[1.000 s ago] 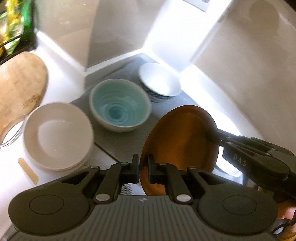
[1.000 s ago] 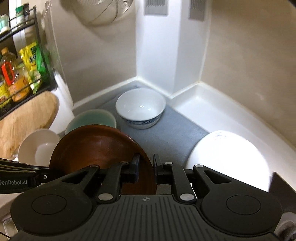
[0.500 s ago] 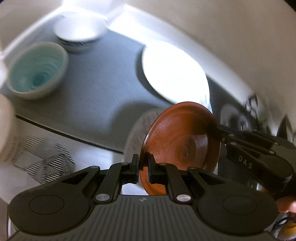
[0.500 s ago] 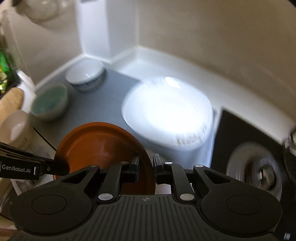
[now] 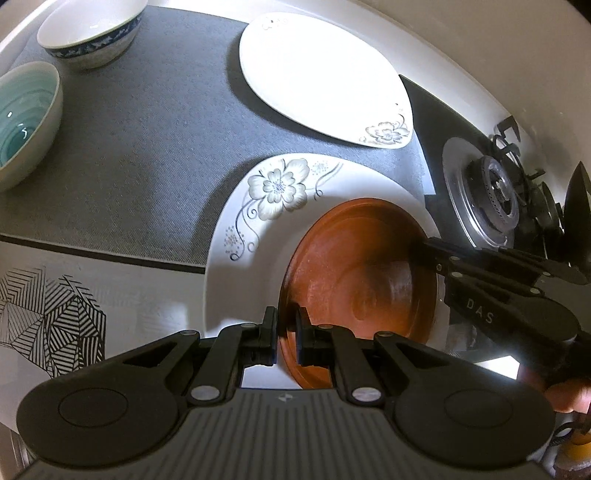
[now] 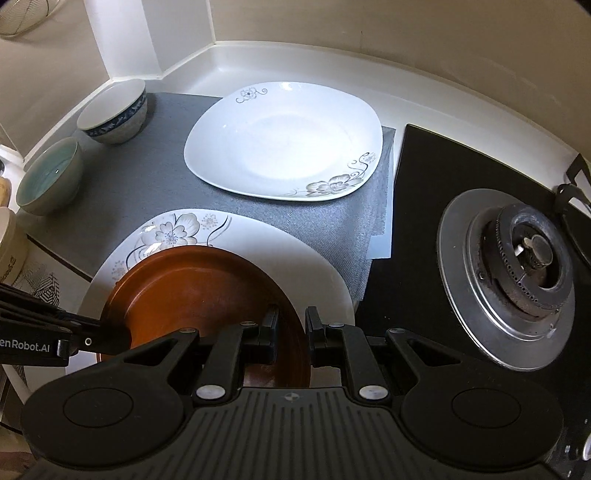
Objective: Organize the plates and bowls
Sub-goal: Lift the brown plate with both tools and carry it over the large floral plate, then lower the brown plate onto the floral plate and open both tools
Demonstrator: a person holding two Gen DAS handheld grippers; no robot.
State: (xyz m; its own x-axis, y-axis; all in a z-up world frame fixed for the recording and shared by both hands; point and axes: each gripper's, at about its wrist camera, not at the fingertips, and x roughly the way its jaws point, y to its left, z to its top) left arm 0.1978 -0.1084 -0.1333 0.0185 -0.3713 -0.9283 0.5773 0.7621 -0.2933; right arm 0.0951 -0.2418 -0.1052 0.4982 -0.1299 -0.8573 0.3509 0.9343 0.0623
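A brown plate [image 5: 354, 273] [image 6: 195, 291] is held by both grippers over a white flowered plate [image 5: 258, 206] [image 6: 236, 236]. My left gripper [image 5: 286, 332] is shut on the brown plate's near rim. My right gripper [image 6: 290, 332] is shut on its opposite rim, and shows from the side in the left wrist view [image 5: 436, 254]. I cannot tell whether the brown plate touches the plate below. A second white flowered plate [image 5: 317, 77] [image 6: 284, 144] lies farther back on the grey mat [image 5: 147, 129] [image 6: 147, 184].
A blue-patterned white bowl [image 5: 88, 33] [image 6: 114, 114] and a teal bowl [image 5: 26, 114] [image 6: 48, 177] stand at the mat's left. A gas burner [image 6: 524, 266] [image 5: 491, 199] on a black hob is at right. Walls enclose the counter corner behind.
Both grippers have carried the brown plate from near the bowls rightward and down, to just over the near flowered plate. The view has tilted down towards the counter.
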